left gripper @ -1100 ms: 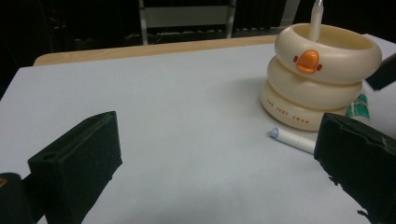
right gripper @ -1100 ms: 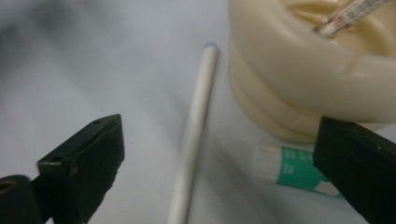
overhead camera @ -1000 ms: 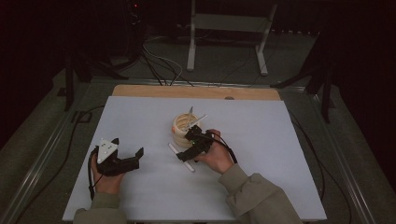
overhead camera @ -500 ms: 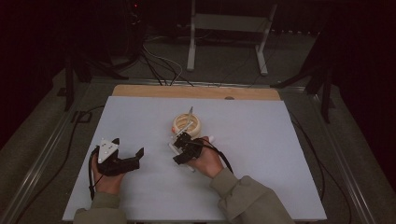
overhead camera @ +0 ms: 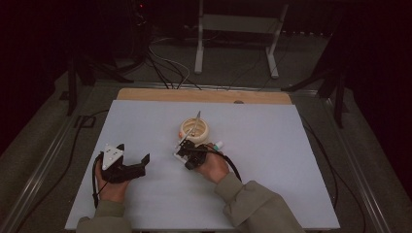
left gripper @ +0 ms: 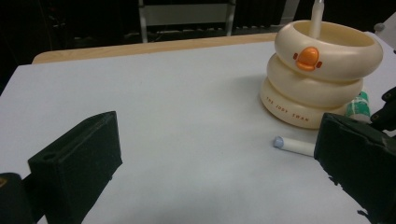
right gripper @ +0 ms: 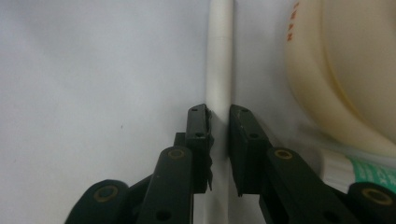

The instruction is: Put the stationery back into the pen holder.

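Note:
A cream ring-stacked holder (overhead camera: 194, 130) (left gripper: 322, 74) (right gripper: 336, 70) with an orange beak stands mid-table, and a thin white stick (overhead camera: 197, 119) rises from it. Just in front of it lies a white pen-like tube (left gripper: 294, 145) (right gripper: 219, 56) on the white board. My right gripper (overhead camera: 180, 151) (right gripper: 219, 116) has just been closing and now stands shut on that tube, one pad on each side, low over the board. My left gripper (overhead camera: 143, 161) (left gripper: 217, 168) rests open at the left with nothing between its jaws, pointing toward the holder.
A small green-and-white tube (overhead camera: 217, 144) (left gripper: 359, 105) (right gripper: 369, 172) lies beside the holder's base, next to my right hand. The white board (overhead camera: 272, 160) ends in a wooden strip (overhead camera: 204, 95) at the far edge. Cables and a stand's legs lie beyond the table.
My right hand has slid left and down from beside the holder to the white tube, and its jaws have gone from wide to shut on it. The left hand has stayed put.

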The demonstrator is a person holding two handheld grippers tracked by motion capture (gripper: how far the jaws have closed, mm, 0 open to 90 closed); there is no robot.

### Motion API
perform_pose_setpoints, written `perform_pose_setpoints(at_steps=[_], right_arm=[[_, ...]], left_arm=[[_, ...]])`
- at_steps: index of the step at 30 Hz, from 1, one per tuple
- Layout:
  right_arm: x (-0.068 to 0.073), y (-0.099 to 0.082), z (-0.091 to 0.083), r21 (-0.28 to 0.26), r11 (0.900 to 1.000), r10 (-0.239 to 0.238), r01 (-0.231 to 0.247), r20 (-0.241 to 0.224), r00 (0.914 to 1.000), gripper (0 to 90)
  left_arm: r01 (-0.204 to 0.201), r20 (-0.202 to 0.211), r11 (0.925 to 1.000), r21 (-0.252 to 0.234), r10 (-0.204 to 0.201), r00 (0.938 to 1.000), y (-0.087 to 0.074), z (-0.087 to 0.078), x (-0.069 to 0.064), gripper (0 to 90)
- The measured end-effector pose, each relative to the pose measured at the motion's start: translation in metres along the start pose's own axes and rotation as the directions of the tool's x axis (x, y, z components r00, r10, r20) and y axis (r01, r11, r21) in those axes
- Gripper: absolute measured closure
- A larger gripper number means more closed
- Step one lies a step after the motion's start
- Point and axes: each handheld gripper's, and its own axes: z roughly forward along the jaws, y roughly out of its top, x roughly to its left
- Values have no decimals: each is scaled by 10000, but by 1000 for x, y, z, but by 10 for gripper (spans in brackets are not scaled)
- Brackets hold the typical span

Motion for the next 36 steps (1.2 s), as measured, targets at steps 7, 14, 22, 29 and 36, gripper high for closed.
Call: perform_pose_setpoints(at_steps=[7,14,22,29,36], right_arm=[[0,-4,-3,66,9999,-143,143,-7,9999,796],[0,-7,-18,-590,9982,-120,111,-152,9998,796],[0,-13,-39,-1533,9881,-196,152,-276,9994,796],[-3,-15,-57,-2362,9716,-245,134,-444,9987,796],[-8,-15,-75,-3047,9521,-411,267,-411,9983,796]], left_arm=[[6,-12,10000,50,-6,10000,0,1,0,14],[12,-57,10000,26,-11,10000,-1,1,0,14],[54,-98,10000,-15,-54,9999,0,0,0,14],[98,-115,9999,-26,-98,9999,0,0,1,14],[129,-124,9999,-39,-129,9998,0,0,1,14]])
